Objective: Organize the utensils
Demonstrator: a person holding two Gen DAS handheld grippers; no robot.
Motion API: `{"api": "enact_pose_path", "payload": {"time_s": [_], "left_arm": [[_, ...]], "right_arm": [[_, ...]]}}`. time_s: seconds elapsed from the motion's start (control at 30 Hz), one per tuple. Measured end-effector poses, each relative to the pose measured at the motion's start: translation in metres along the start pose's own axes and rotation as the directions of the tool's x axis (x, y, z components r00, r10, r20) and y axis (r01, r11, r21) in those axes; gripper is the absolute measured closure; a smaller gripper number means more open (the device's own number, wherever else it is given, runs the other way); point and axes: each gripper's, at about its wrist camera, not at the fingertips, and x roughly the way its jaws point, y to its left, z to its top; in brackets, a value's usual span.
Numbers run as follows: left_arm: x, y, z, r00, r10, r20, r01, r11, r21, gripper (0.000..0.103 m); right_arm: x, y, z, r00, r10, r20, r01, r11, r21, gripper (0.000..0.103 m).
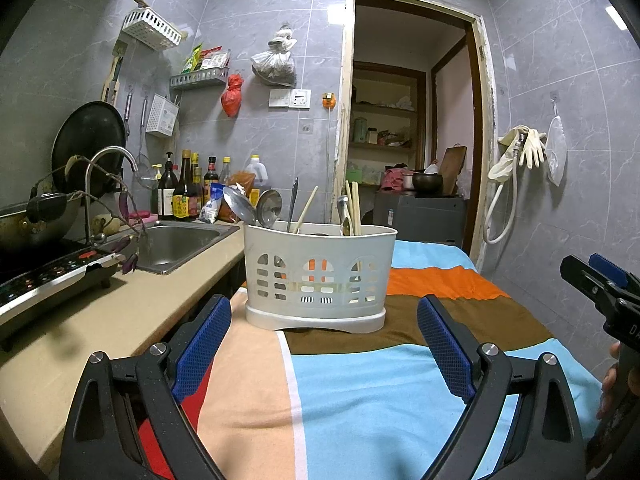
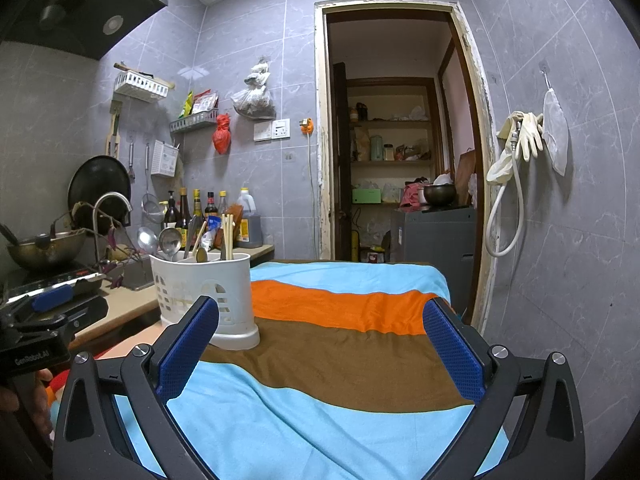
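Observation:
A white slotted utensil caddy [image 1: 320,276] stands on the striped cloth [image 1: 360,392], straight ahead of my left gripper [image 1: 324,312]. That gripper is open, with nothing between its blue pads [image 1: 202,344]. Upright in the caddy are two metal ladles [image 1: 269,208], a metal spoon [image 1: 343,210], pale chopsticks [image 1: 354,208] and a wooden stick [image 1: 306,210]. In the right wrist view the caddy [image 2: 206,292] sits to the left, just beyond the left fingertip. My right gripper [image 2: 320,312] is open and empty over the cloth [image 2: 340,360]. The left gripper [image 2: 60,306] shows at that view's left edge.
Left of the cloth runs a beige counter [image 1: 120,320] with a steel sink [image 1: 176,244], a tap [image 1: 108,160], an induction hob [image 1: 52,276] with a wok, and sauce bottles [image 1: 188,192]. A doorway [image 1: 412,120] opens behind. A hose and gloves [image 1: 516,152] hang on the right wall.

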Motion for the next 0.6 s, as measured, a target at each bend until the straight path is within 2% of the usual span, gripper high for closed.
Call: {"api": "enact_pose_path", "payload": {"time_s": [0.23,0.6], "left_arm": [[-0.003,0.002,-0.007,1.0,0.011,-0.004,-0.011,0.999,0.032,0.012],[0.002,0.007,-0.009,1.0,0.01,-0.006,-0.01,1.0,-0.001,0.012]], "right_arm": [[0.0,0.0,-0.001,1.0,0.001,-0.003,-0.001,1.0,0.0,0.0],[0.0,0.0,-0.002,1.0,0.001,-0.006,-0.001,1.0,0.0,0.0]]}}
